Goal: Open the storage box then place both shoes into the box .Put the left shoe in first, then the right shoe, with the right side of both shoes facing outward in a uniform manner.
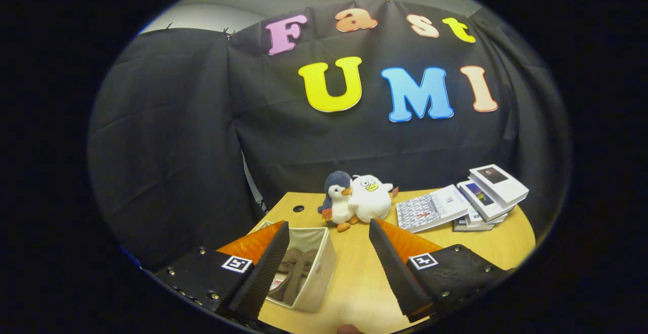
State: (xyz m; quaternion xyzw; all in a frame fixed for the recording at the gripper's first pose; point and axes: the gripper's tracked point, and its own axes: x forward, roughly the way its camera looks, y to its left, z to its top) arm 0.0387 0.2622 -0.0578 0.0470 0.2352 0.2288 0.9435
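Claw (329, 253): I see it wide open, holding nothing, raised over the surface (354, 278).
Box (316, 268): open-topped, by my left finger.
Shoes (296, 270): brown, inside the box.
Handling: I judge them light and soft-sided; grip the heel collar.

The gripper (329, 245) hangs with fingers spread; the storage box (324, 265) with shoes (296, 273) inside sits by its left finger, plush toys (357, 200) beyond, books (466, 202) beyond the right finger.

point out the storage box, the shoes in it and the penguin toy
storage box (324, 265): gripper view, right outer wall
shoes (296, 268): gripper view, brown uppers inside the box
penguin toy (337, 197): gripper view, its white chest
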